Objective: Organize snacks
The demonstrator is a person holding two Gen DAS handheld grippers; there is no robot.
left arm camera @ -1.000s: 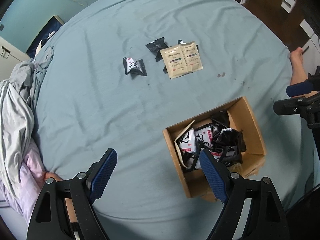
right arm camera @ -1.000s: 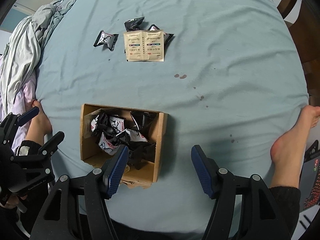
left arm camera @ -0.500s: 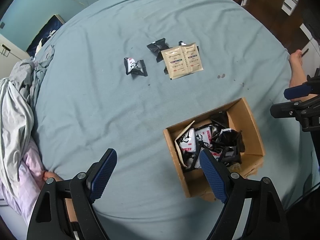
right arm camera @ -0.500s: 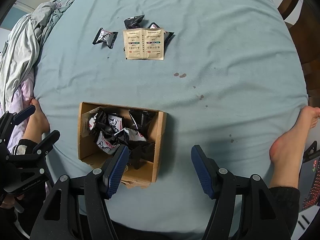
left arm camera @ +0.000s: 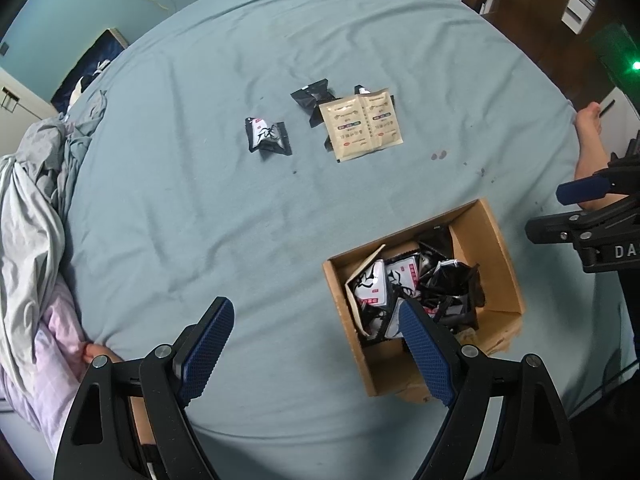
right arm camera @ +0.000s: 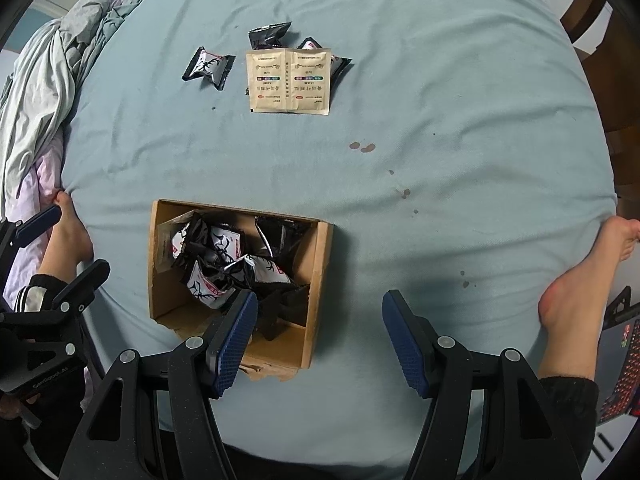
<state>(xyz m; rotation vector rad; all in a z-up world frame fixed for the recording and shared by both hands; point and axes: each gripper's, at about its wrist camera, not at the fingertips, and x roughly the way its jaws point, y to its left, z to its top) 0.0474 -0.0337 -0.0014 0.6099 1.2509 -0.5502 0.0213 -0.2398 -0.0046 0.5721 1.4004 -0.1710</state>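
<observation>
Below, a wrinkled blue-green bed sheet (right arm camera: pixel 440 80) was spread, its soft cloth marked by a few small dark stains. On it a rectangular cardboard box (right arm camera: pixel 320 280) was placed, open at the top, with stiff brown walls and a torn edge on the near side. The box was filled with a loose heap of snack packets (right arm camera: pixel 224 264), small pillow-shaped pouches of shiny black and white foil with crimped ends. Further away on the sheet a single black-and-white packet (left arm camera: pixel 266 136) was seen lying alone. Beside it a flat beige double sachet (left arm camera: pixel 362 122) of matte paper was laid over other black packets (left arm camera: pixel 310 96); perhaps two or three, as they were partly hidden.

The left gripper (left arm camera: pixel 316 344) was held above the sheet with its blue textured pads wide apart, nothing between them, one pad in front of the near corner of the box. The right gripper (right arm camera: pixel 320 332) was also held with jaws apart and empty, above the right wall of the box. Crumpled grey bedding (left arm camera: pixel 28 216) was piled at the edge, and bare feet (right arm camera: pixel 580 280) were resting on the sheet.
</observation>
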